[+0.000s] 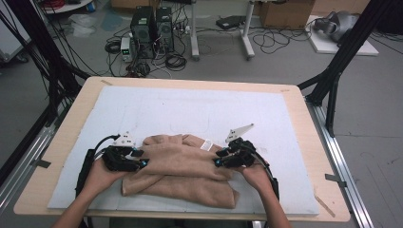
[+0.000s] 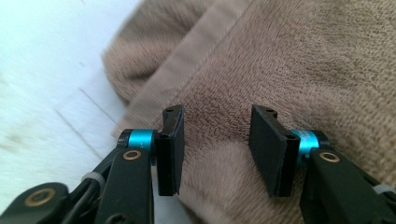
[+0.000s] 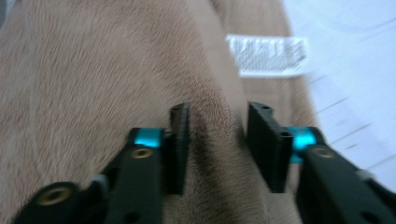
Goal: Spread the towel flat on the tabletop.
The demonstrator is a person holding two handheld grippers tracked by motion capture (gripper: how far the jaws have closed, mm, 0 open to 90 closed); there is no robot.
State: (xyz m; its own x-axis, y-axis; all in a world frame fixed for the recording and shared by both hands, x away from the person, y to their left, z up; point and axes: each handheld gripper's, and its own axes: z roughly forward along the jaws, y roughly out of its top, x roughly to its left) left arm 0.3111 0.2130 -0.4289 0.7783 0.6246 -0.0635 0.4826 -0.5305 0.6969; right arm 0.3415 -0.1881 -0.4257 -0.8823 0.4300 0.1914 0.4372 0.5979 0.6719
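Computer towers (image 1: 152, 31) amid cables (floor) behind the wooden table (image 1: 71, 118).

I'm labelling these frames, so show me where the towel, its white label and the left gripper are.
towel (image 1: 183, 173): high view, middle of the folded tan cloth.
label (image 3: 267, 55): right gripper view, centre of the printed white tag.
left gripper (image 2: 215, 149): left gripper view, the gap midway between its fingers, over the towel.

**Object count on the work table**

One folded tan towel (image 1: 180, 171) bearing one white care label (image 1: 206, 145); one white mat (image 1: 190, 114) on one wooden table (image 1: 304, 123); two hand-held grippers, left gripper (image 1: 141, 158) and right gripper (image 1: 219, 158).
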